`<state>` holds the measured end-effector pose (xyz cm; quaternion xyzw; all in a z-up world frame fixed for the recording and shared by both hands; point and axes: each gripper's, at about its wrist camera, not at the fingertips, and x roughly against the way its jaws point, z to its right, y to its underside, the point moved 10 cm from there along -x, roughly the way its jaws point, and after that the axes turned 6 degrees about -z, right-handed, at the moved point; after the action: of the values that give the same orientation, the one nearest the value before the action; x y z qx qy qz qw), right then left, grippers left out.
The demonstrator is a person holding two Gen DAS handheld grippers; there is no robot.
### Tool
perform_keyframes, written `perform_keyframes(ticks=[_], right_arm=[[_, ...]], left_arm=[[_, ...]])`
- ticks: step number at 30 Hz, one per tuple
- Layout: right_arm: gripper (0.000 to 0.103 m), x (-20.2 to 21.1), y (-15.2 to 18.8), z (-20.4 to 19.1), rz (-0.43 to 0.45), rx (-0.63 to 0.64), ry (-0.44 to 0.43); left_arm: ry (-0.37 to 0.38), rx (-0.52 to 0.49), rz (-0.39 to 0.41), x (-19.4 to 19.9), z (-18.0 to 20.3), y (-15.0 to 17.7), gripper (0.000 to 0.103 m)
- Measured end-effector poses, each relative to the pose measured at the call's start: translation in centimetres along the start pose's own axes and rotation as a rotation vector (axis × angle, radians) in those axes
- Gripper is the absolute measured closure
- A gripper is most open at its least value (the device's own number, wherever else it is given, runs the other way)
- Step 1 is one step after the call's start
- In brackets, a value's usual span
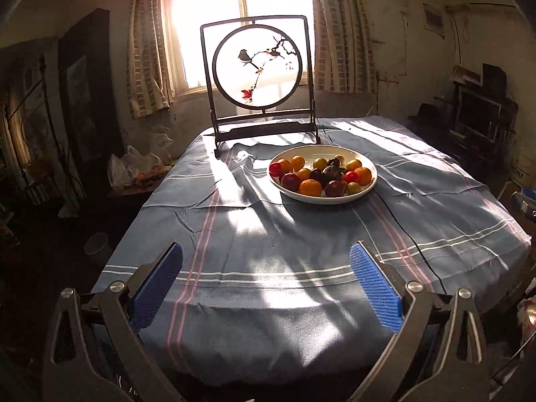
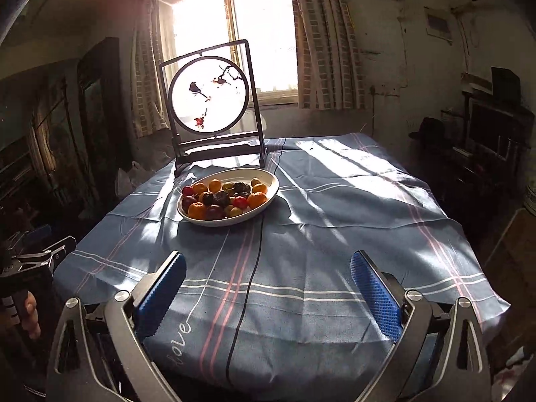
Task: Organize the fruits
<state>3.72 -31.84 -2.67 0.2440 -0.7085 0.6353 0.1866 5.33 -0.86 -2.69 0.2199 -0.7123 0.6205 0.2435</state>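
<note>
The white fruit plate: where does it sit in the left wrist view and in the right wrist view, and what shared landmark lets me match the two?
Left wrist view: the white fruit plate lies right of centre, on the blue tablecloth.
Right wrist view: the plate lies left of centre, mid-height.
Shared landmark: the framed round bird screen stands just behind the plate in both views, before the bright window.

The left tool is sitting in the lower part of its own view, jaws spread wide, with nothing lying between its blue pads. The right tool is doing the same, pointing slightly downward. At the lower left edge of the right view, a hand is gripping the left tool's handle.
</note>
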Motion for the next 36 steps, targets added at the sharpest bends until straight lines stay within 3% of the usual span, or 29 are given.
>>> perform_keyframes(ticks=[36], right_arm=[[0.004,0.4,0.9,-0.1,0.003,0.006,0.013]], left_arm=[[0.027,0.050,-0.032,-0.1,0.1,0.6,0.005]])
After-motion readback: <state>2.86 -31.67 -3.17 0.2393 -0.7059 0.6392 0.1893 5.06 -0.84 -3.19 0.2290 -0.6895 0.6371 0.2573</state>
